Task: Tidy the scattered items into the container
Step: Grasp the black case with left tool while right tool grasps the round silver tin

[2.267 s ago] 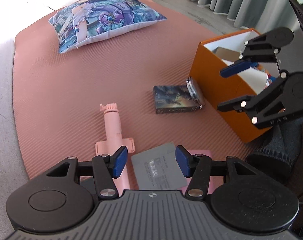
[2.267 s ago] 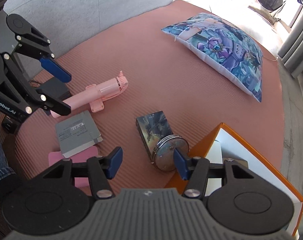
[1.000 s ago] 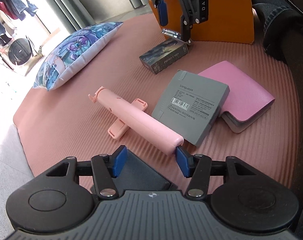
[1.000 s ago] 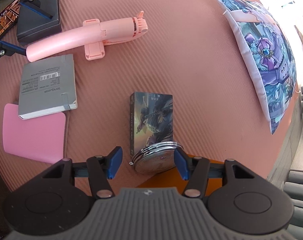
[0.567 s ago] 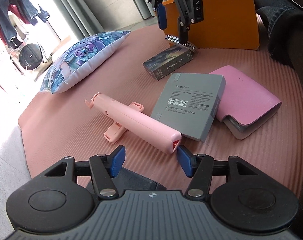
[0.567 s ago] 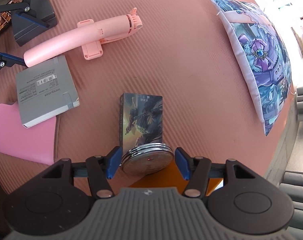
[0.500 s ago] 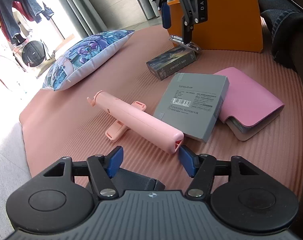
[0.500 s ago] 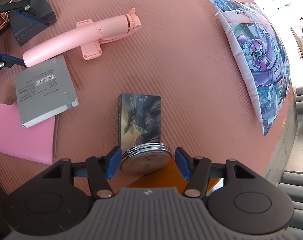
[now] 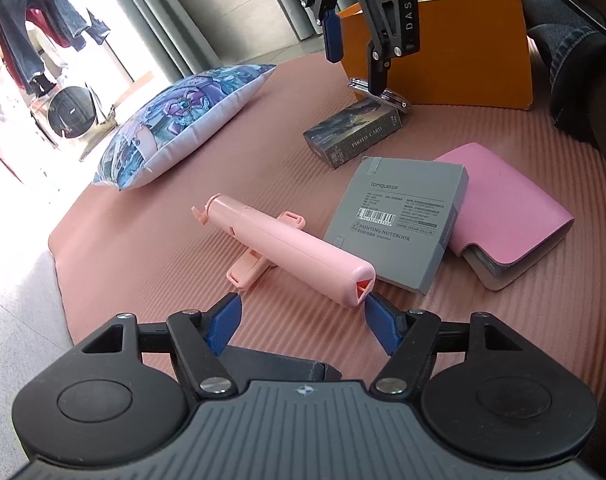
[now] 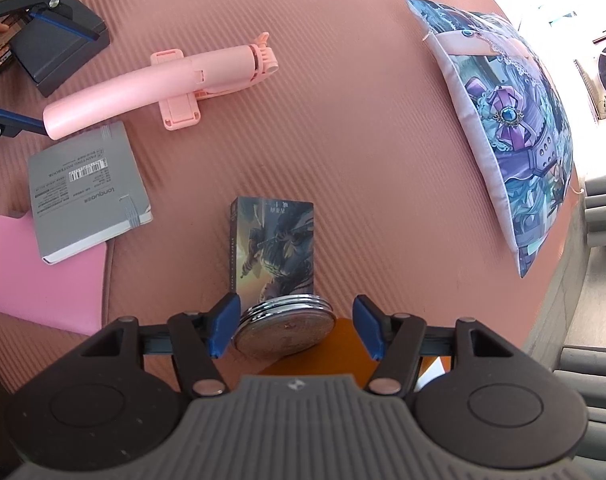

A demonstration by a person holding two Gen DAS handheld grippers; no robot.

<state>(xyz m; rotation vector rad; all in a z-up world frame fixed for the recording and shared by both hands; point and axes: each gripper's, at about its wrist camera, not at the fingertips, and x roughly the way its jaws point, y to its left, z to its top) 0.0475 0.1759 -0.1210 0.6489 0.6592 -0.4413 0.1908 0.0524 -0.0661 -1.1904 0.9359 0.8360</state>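
An orange box (image 9: 463, 60) stands at the far edge of a pink mat. A round silver disc (image 10: 283, 332) leans against it, on the end of a photo card box (image 10: 275, 248). My right gripper (image 10: 295, 326) straddles the disc with its jaws opening, and the right pad stands clear of the rim. My left gripper (image 9: 303, 320) hovers with jaws opening over a dark flat box (image 9: 271, 364), partly hidden under it. The butt of a pink selfie stick (image 9: 287, 248) lies just ahead of the right pad. A grey notebook (image 9: 399, 220) overlaps a pink wallet (image 9: 511, 216).
A printed pillow (image 9: 183, 120) lies at the far left of the mat (image 9: 143, 264). A person's dark sleeve and jeans (image 9: 575, 60) sit beside the orange box. Curtains, a grey floor and hanging clothes lie beyond the mat.
Both grippers swung down from near the orange box, the left to the dark box, the right over the silver disc. Both pairs of jaws have since spread wider.
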